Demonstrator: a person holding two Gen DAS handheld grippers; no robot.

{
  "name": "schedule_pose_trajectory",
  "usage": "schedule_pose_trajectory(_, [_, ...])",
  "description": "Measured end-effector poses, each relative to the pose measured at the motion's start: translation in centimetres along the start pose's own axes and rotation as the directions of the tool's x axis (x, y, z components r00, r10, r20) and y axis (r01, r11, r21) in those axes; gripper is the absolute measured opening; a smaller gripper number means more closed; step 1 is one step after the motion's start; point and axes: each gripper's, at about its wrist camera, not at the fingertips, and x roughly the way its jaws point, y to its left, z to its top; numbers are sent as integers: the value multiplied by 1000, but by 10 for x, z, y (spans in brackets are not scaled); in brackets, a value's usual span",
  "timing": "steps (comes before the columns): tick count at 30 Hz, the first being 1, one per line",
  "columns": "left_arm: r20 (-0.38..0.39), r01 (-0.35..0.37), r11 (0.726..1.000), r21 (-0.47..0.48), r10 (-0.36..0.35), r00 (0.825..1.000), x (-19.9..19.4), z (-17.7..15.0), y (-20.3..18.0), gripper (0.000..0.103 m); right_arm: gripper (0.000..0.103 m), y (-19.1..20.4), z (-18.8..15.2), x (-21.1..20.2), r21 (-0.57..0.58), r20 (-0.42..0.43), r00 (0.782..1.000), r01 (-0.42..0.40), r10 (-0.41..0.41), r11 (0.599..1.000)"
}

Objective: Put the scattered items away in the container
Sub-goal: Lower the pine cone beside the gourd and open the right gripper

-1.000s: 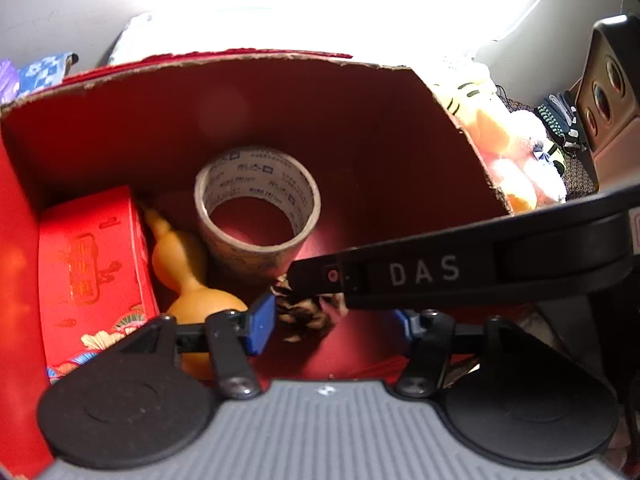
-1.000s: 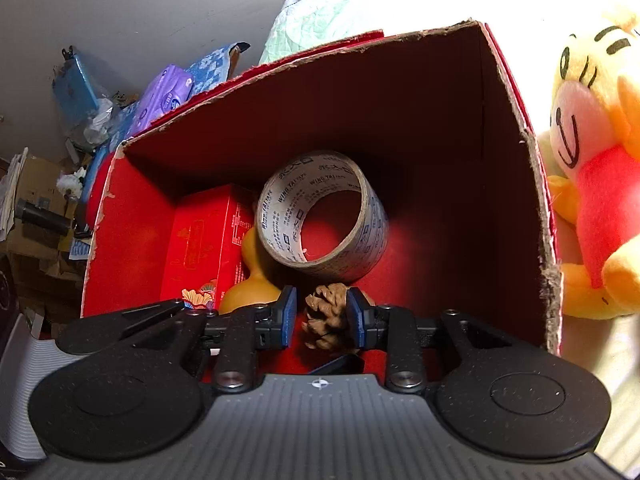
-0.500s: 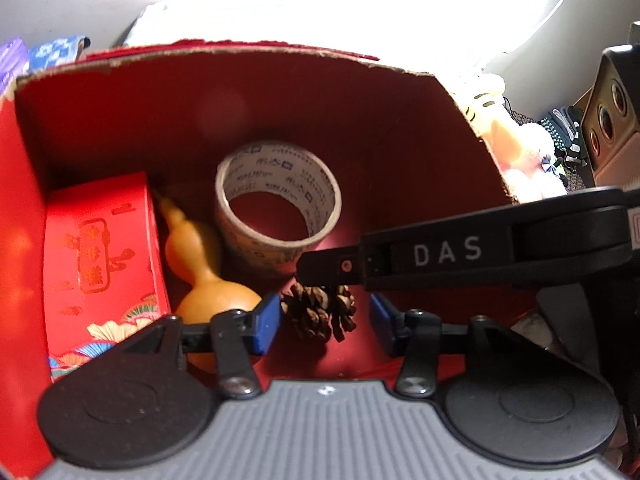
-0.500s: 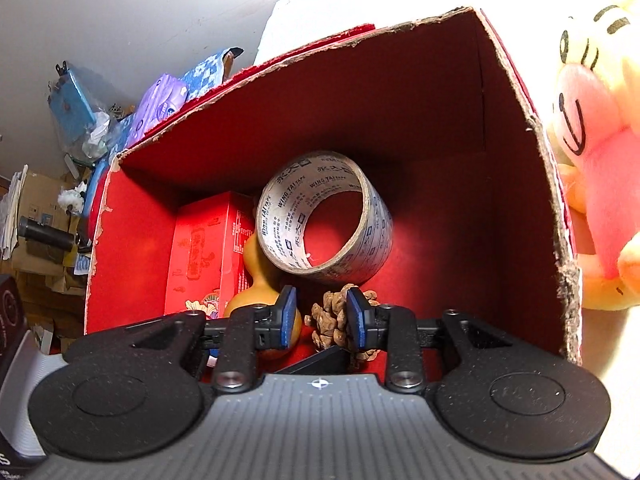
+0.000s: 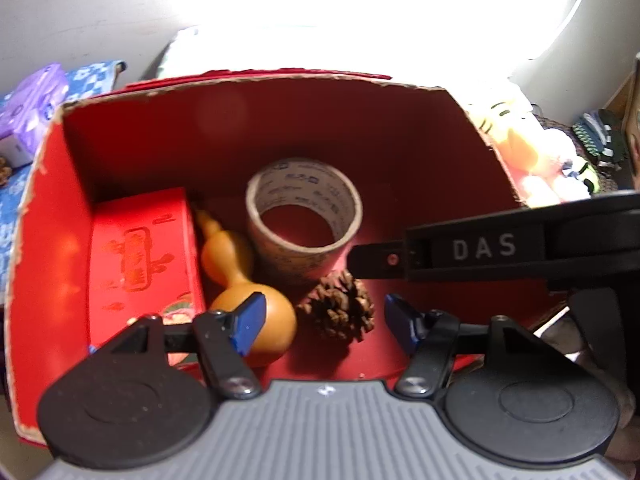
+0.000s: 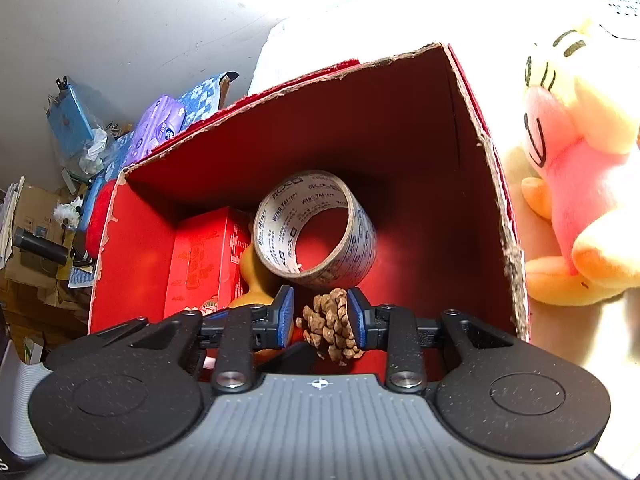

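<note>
Down on the floor of the red cardboard box (image 6: 420,128), my right gripper (image 6: 320,316) brackets the pine cone (image 6: 332,326), pads slightly apart from it. My left gripper (image 5: 322,318) gapes wide around it; the tape roll (image 6: 316,228) lies at twelve o'clock, the gourd (image 5: 240,280) at nine.

Strong light floods in from the top of both views and burns the far background to plain white, with no detail left there. In the right wrist view the plush toy (image 6: 576,184) is washed pale by the same glare. Inside the red box (image 5: 280,120) the far wall lies in soft shadow, while the floor around the tape roll (image 5: 304,216) glows a saturated red. The left wrist view is slightly soft overall; the pine cone (image 6: 332,324) looks sharper in the right one. Fisheye bending curves the box's edges, and dark vignetting fills the picture corners.
</note>
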Motion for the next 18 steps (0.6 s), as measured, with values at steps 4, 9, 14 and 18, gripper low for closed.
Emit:
schedule_pose_trajectory(4, [1, -48, 998, -27, 48, 999, -4, -2, 3, 68, 32, 1, -2, -2, -1, 1, 1000, -2, 2, 1000])
schedule_pose_trajectory(9, [15, -120, 992, -43, 120, 993, -12, -4, 4, 68, 33, 3, -7, -4, 1, 2, 1000, -3, 3, 1000])
schedule_pose_trajectory(14, [40, -175, 984, -30, 176, 984, -18, -7, -2, 71, 33, 6, -13, -7, -6, 17, 1000, 10, -10, 1000])
schedule_pose_trajectory(18, [48, -195, 980, -33, 196, 979, -21, -11, -2, 72, 33, 10, -18, -12, -27, 41, 999, 31, -30, 999])
